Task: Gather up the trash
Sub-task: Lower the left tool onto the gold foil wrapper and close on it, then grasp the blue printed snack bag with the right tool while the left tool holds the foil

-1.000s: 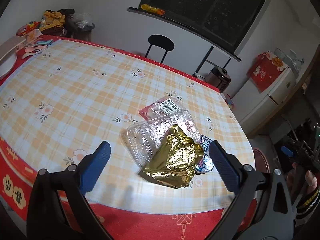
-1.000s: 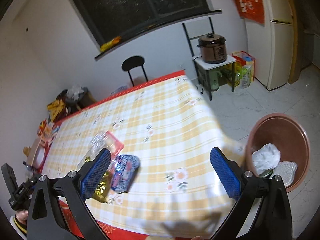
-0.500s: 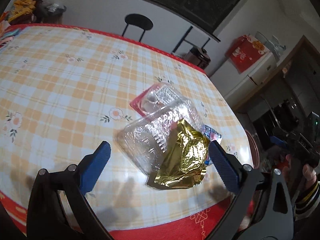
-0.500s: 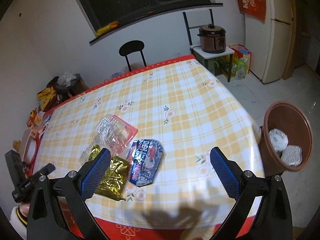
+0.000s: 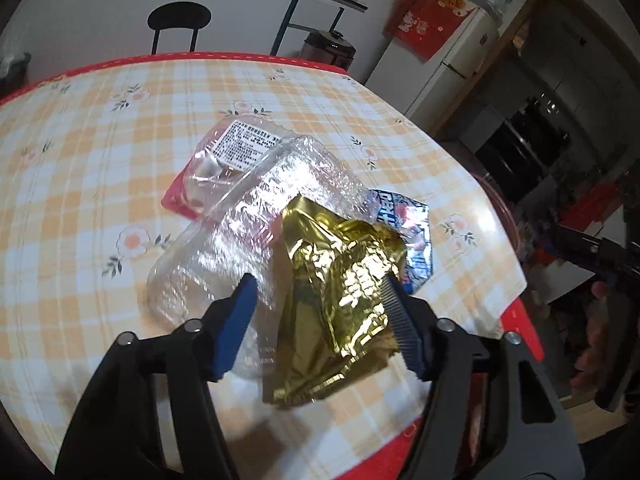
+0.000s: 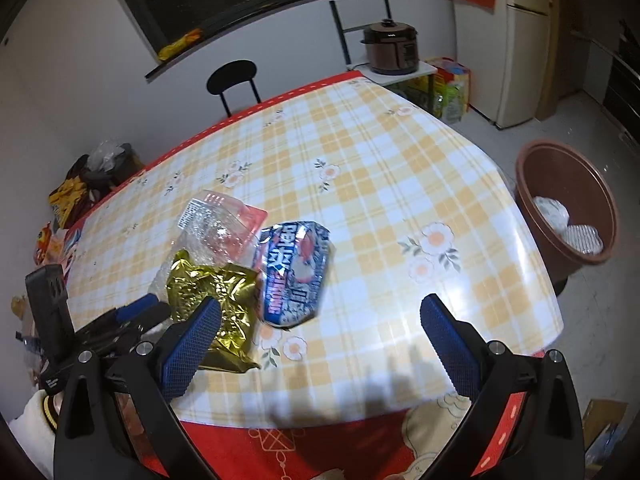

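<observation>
A crumpled gold foil wrapper (image 5: 336, 292) lies near the front edge of the checked table (image 5: 100, 160), partly on a clear plastic tray (image 5: 240, 232). My left gripper (image 5: 318, 320) is down over them with its jaws closing. The gold wrapper and the tray's edge are between the jaws, and the pads are not pressing from both sides. A blue snack wrapper (image 6: 294, 272) lies just right of the gold wrapper (image 6: 212, 300), and a red-backed clear package (image 6: 240, 212) sits behind. My right gripper (image 6: 320, 340) hangs open over the table's front edge, nothing between its fingers.
A brown bin (image 6: 520, 168) holding white and foil rubbish stands on the floor off the table's right end. A black chair (image 6: 232, 74), a cooker on a small stand (image 6: 390, 46) and a fridge (image 6: 524, 40) line the far wall. Bags are piled at the far left.
My left gripper dropped toward the gold wrapper and its jaws narrowed from wide open to about half around it. My right gripper swung left over the table, away from the bin.
</observation>
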